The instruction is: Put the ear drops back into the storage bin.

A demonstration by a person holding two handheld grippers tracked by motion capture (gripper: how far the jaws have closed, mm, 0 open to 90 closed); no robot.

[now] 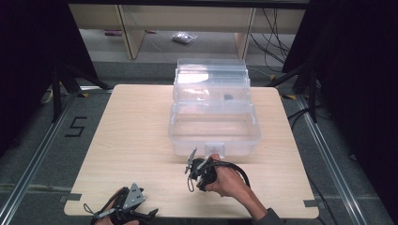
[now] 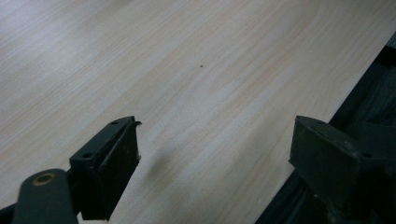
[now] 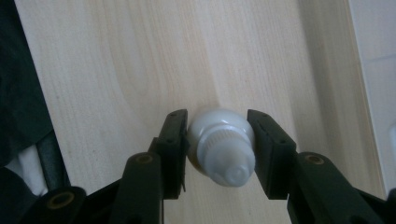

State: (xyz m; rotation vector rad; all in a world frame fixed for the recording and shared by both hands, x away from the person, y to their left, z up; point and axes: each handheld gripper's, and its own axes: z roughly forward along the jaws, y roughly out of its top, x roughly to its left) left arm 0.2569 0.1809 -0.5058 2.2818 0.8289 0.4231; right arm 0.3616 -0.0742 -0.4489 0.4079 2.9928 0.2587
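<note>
A small white bottle [image 3: 219, 149] with a ribbed screw cap stands between the jaws of my right gripper [image 3: 218, 140], its cap end toward the camera. Both pads press on its sides, so the gripper is shut on it, just above the wooden table [image 3: 116, 70]. In the high view the right gripper [image 1: 197, 174] sits in a hand just in front of a clear plastic box [image 1: 213, 152]. My left gripper [image 2: 215, 154] is open with nothing between its jaws, low over the table. The high view places the left gripper [image 1: 138, 213] at the table's front edge.
The clear box has its lid [image 1: 211, 75] swung open behind it, and a small dark item [image 1: 228, 97] lies in the tray beneath it. Bare wood table [image 1: 131, 136] spreads left of the box. Dark floor drops off past the front edge [image 2: 364, 102].
</note>
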